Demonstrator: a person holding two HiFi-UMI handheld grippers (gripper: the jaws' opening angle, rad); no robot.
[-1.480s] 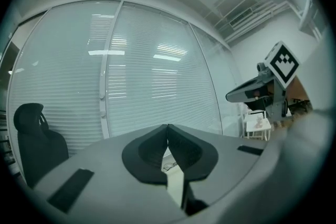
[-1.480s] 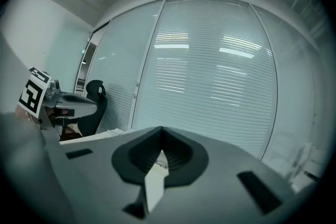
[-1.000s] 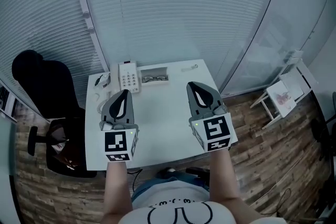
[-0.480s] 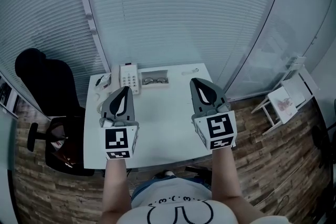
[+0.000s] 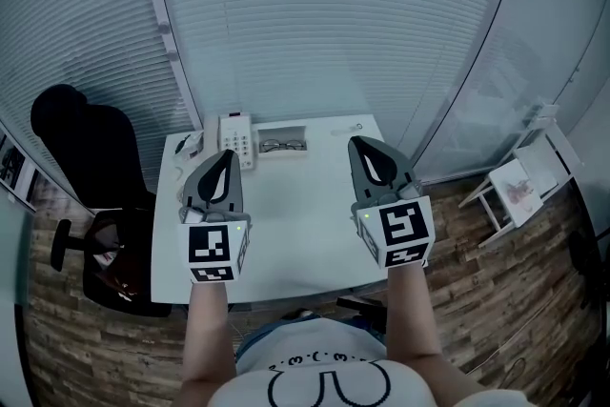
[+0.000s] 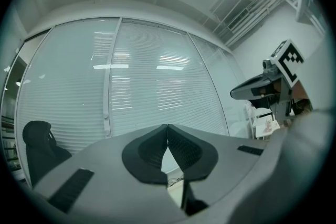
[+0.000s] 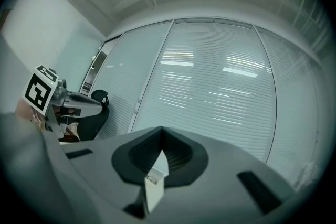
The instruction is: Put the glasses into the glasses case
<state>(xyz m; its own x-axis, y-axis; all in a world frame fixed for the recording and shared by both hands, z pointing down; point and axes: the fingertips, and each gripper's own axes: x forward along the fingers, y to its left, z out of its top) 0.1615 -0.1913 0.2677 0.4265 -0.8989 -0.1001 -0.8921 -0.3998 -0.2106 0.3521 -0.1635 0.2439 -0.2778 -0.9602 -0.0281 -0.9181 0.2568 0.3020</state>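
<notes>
White desk (image 5: 295,224) against blinded window, black chair (image 5: 76,148) at left. Holding both tongs level over near half of desk: left gripper (image 5: 227,154) and right gripper (image 5: 355,141) both fully closed, gripping nothing. Glasses (image 5: 281,146) lying at far edge beside keypad phone (image 5: 234,140), seemingly on open white case (image 5: 282,129); too small for confirming. Risk I'm weighing: reaching in with tips closed, shoving frames off back edge or scraping lenses.

The grey left gripper (image 5: 227,153) and right gripper (image 5: 361,141) carry a black-and-white cube (image 5: 215,248) behind each claw. The T-shirt (image 5: 315,386) is white with black print.
</notes>
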